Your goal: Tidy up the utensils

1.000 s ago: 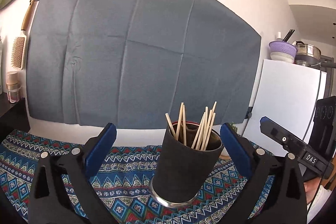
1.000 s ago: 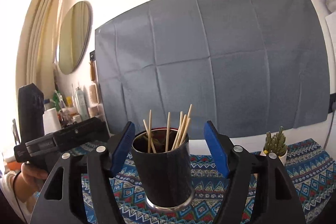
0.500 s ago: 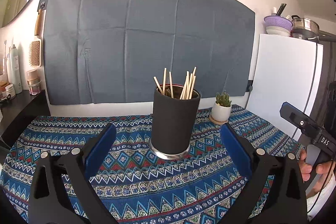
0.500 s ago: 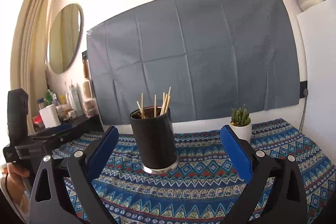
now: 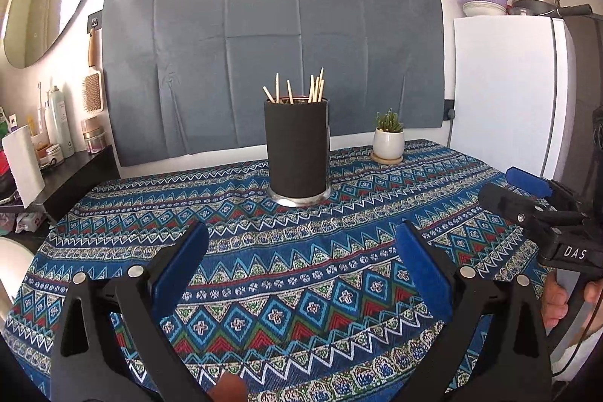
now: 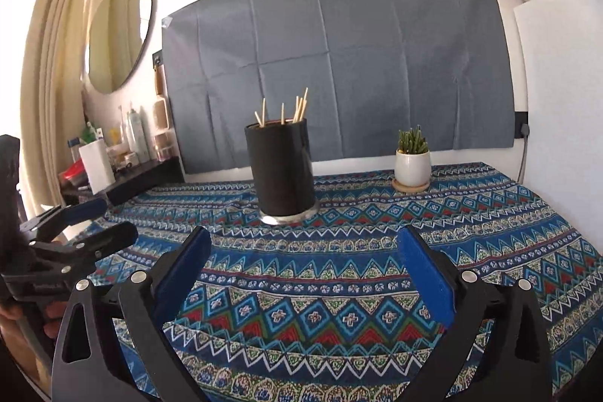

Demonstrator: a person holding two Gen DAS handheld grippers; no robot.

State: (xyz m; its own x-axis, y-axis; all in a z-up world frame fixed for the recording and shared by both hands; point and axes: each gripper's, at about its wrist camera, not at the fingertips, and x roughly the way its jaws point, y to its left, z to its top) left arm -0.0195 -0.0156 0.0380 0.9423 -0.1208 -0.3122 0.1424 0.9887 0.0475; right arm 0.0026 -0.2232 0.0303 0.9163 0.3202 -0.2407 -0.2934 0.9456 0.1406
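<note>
A black cylindrical holder (image 5: 297,147) (image 6: 282,168) stands upright on the patterned tablecloth (image 5: 301,274) (image 6: 339,270). Several wooden chopsticks (image 5: 297,87) (image 6: 290,110) stick out of its top. My left gripper (image 5: 301,243) hangs open well in front of the holder, nothing between its blue pads (image 5: 181,266). My right gripper (image 6: 303,243) is also open and empty, at about the same distance from the holder. Each gripper shows from the side in the other's view: the right gripper (image 5: 527,194) at the right edge, the left gripper (image 6: 98,219) at the left edge.
A small cactus in a white pot (image 5: 389,138) (image 6: 412,162) stands at the table's back right. A white fridge (image 5: 505,93) rises to the right with bowls and a pot on top. A dark shelf (image 5: 75,172) with bottles lies to the left. A grey cloth (image 5: 271,44) covers the wall.
Both grippers have drawn back from the holder, which now stands alone on the cloth. The right jaws widened as they left it. Both views now look lower over the table.
</note>
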